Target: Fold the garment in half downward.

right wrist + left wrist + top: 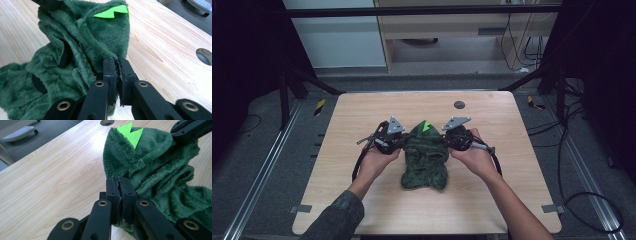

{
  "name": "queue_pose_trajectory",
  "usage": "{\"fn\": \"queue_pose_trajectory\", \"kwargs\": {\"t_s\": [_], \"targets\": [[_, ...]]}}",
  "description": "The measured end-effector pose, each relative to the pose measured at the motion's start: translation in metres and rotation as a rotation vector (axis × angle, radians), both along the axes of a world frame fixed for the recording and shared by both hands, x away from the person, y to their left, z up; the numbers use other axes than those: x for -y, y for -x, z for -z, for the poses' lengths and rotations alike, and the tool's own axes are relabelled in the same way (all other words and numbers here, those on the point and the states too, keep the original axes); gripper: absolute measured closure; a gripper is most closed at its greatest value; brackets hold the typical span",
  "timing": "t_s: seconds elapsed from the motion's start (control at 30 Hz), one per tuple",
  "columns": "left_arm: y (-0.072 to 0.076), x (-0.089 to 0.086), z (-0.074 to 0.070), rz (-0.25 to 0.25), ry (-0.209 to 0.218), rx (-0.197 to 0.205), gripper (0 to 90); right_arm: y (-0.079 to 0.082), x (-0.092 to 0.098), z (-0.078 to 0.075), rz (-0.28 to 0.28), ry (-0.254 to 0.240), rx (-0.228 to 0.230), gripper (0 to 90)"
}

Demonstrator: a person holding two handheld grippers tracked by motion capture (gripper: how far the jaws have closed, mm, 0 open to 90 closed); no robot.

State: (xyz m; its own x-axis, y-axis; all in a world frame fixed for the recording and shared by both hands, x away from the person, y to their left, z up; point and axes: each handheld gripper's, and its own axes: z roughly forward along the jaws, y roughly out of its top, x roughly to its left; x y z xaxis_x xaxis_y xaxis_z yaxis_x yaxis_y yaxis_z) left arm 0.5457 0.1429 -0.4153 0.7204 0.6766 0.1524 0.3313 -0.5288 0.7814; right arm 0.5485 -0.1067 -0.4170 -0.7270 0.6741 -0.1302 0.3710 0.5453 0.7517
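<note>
Material: dark green plush, a small hooded garment with bright green felt spikes on the hood, bunched at the middle of the wooden table.

Position: hood end far, body end near; the near part lies on the tabletop, the hood part is drawn up between the two grippers.

Left gripper: jaws pressed together on a fold of plush at the garment's left edge; in the left gripper view only a sliver of fabric shows between the pads.

Right gripper: likewise clamped, on the right edge of the hood region; the right gripper view has the jaws closed with pile caught between them.

Hands: left hand and right hand roughly level, one either side of the cloth.

Step in hand (judged): lifting or spreading the garment by its two sides, likely to lay it flat.

Doing it well: move both hands at one pace and one height so the hood does not twist; draw outward gently until the fabric goes taut, no further.

Risk: both bites look shallow (edge pile only), so a jerk could slip a grip.

Other: dark round grommet at the far side of the table, well apart from the work.
</note>
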Motion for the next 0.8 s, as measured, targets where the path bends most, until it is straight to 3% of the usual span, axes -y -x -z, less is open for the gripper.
{"fn": "queue_pose_trajectory", "kwargs": {"t_s": [0.33, 0.8], "targets": [[0.011, -0.001, 0.008, 0.019, 0.003, 0.002, 87.0, 0.015, -0.001, 0.009, -0.014, 0.033, 0.029, 85.1], [0.030, 0.002, 0.021, 0.050, -0.005, 0.013, 87.3, 0.036, 0.002, 0.019, -0.038, 0.021, 0.046, 84.8]]}}
